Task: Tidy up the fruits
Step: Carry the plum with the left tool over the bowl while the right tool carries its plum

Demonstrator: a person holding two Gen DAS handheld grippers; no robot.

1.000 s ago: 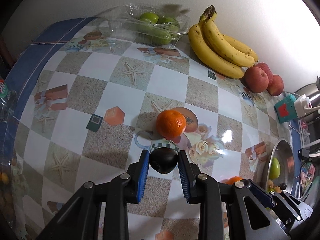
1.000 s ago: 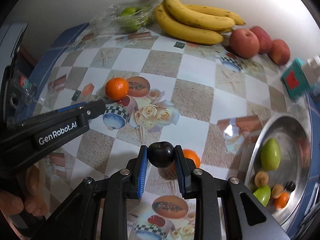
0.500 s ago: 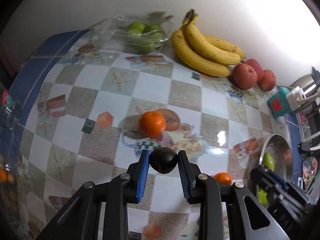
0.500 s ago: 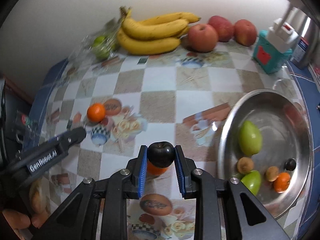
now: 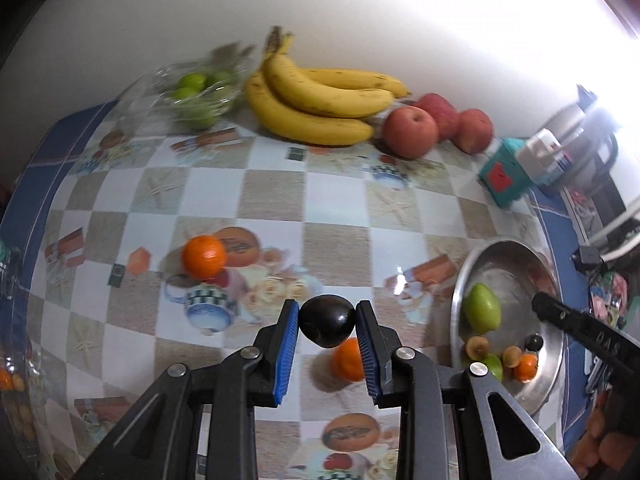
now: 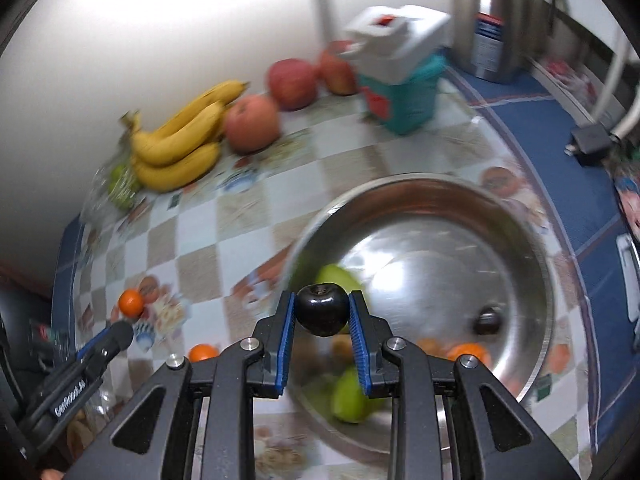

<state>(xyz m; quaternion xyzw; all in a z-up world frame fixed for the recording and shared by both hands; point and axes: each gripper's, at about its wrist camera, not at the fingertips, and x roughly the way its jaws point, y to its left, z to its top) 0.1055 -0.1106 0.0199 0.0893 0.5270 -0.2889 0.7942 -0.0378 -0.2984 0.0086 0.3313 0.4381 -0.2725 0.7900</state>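
My left gripper [image 5: 327,322] is shut on a dark plum [image 5: 327,321], held above the checked tablecloth. An orange tangerine [image 5: 349,359] lies just below it and another tangerine [image 5: 203,257] lies to the left. My right gripper [image 6: 322,316] is shut on a second dark plum [image 6: 322,309], held over the near rim of the steel bowl [image 6: 532,248]. The bowl holds green fruits [image 6: 352,396], a small dark plum [image 6: 487,320] and an orange fruit [image 6: 466,351]. In the left wrist view the bowl [image 5: 504,256] sits at the right.
A banana bunch [image 5: 320,100], red apples [image 5: 410,131] and a clear tray of green fruit [image 5: 196,94] line the back wall. A teal box [image 5: 506,178] and a metal kettle [image 6: 496,20] stand at the back right. The right gripper's arm [image 5: 588,332] reaches over the bowl.
Both grippers moved right with their plums. The right gripper swung from the table's middle to above the bowl's near rim. The left gripper rose and pulled back from the left tangerine.
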